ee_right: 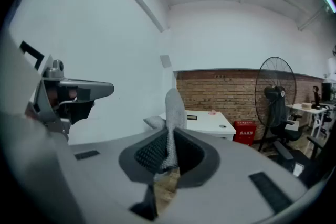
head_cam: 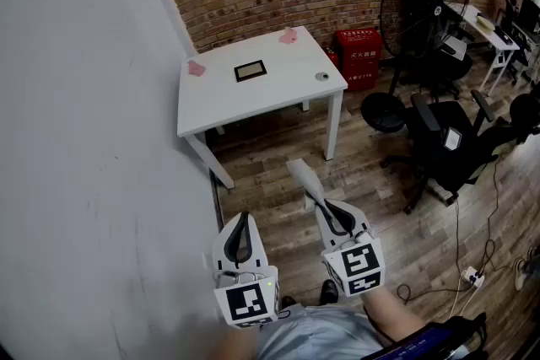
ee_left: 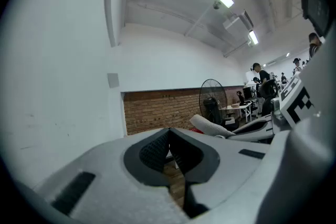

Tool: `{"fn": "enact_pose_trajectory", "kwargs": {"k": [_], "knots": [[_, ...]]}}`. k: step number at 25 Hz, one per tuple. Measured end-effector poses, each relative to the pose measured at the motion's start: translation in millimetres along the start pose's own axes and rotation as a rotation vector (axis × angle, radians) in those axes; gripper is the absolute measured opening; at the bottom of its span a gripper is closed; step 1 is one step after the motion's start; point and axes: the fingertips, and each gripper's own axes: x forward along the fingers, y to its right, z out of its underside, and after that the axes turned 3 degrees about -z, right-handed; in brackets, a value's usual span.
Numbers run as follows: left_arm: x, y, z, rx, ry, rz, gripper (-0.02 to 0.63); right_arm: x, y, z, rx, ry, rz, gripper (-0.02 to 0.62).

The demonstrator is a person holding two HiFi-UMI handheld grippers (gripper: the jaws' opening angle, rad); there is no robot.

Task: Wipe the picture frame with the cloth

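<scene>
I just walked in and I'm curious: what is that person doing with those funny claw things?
A person holds a gripper in each hand, standing back from the white table. The right gripper is shut on a grey cloth, which sticks out in front. The left gripper is shut with nothing in it. The picture frame lies flat on the table, out of reach, so the wiping hasn't started yet.

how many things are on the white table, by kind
picture frame: 1
pink things: 2
small round grey thing: 1
total: 4
</scene>
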Motion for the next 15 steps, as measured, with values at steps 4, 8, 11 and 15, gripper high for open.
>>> {"fn": "enact_pose_trajectory", "kwargs": {"k": [4,8,11,15], "knots": [[7.6,10.5,-2.4,0.014,0.019,-0.001,0.009,-0.9,12.7,-0.6,-0.004,0.004,-0.004,0.037],[9.2,18.6,3.6,0.026,0.013,-0.010,0.009,-7.1,20.8,-0.2,-0.001,0.030,-0.014,0.038],[12.4,24.6,2.3,0.028,0.012,-0.024,0.009,-8.1,27.2,1.2,-0.006,0.025,-0.027,0.040],[19.5,33.6,4.3,0.009,-0.020,-0.050,0.009,-4.4,44.0,10.4,-0.002,-0.001,-0.053,0.040]]}}
